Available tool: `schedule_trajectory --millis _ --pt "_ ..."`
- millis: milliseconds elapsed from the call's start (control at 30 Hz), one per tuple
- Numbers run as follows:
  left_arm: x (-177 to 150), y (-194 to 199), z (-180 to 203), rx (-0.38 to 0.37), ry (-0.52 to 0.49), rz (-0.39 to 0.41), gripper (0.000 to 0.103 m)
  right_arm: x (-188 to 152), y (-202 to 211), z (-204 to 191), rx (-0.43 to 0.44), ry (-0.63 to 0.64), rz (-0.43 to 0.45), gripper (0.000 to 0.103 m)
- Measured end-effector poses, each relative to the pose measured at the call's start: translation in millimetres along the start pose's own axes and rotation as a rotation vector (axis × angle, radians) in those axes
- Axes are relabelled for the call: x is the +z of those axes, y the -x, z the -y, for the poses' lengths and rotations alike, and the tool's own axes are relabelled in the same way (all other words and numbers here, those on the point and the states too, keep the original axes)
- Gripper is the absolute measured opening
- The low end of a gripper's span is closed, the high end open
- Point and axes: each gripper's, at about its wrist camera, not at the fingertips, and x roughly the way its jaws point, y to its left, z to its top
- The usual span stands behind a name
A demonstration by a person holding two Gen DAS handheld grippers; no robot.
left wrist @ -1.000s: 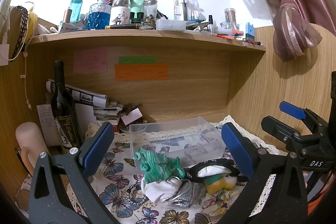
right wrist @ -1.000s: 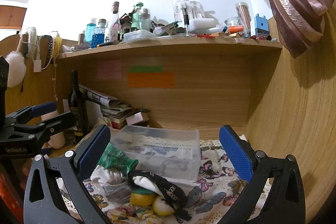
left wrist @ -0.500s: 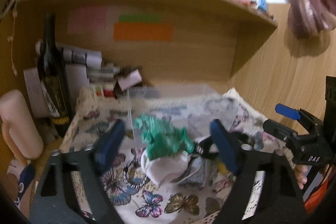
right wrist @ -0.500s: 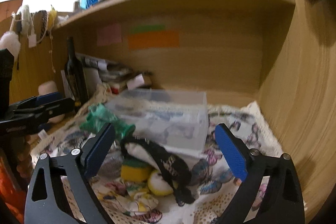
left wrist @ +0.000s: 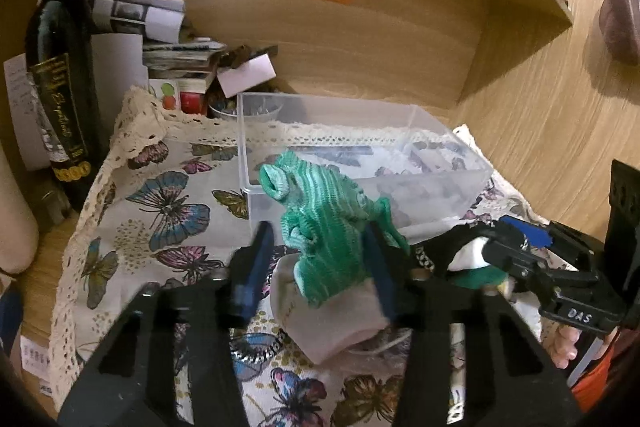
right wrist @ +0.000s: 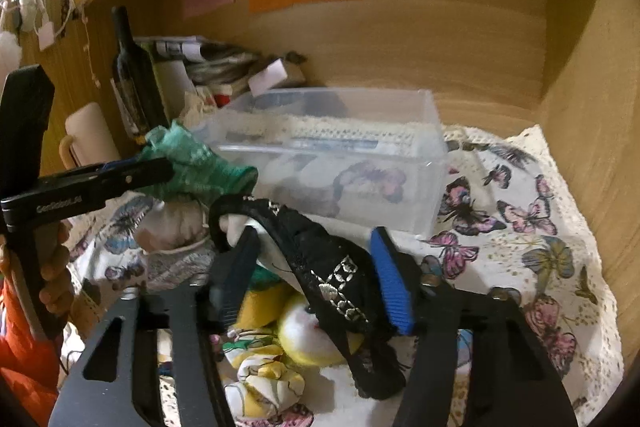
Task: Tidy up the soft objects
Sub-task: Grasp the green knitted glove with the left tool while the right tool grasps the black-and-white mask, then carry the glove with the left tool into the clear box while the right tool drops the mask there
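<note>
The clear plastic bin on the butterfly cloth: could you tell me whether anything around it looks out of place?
Yes. The clear bin holds no soft items, while the green knitted piece, a black embroidered band and a yellow plush lie heaped in front of it on the butterfly cloth.

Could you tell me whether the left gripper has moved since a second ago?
Yes. The left gripper has come forward and down toward the clear bin, and its fingers now flank the green knit piece, narrower than before.
</note>
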Motion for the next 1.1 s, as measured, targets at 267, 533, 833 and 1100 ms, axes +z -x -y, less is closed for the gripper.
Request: schedule_trajectory --millis 267,533,833,1100 --pt "2 7 7 -0.003 -0.046 0.046 0.016 -1 10 0 -0.018 -0.002 0.055 0.016" --pt "16 34 18 -0.001 -0.093 0.142 0.013 11 31 -2 -0.054 0.010 0.150 0.014" --pt "46 53 26 0.000 -0.124 0.243 0.013 42 56 0 -0.071 0.012 0.280 0.014" --pt "74 35 17 0.018 -0.110 0.240 0.013 76 51 6 -0.119 0.027 0.334 0.014"
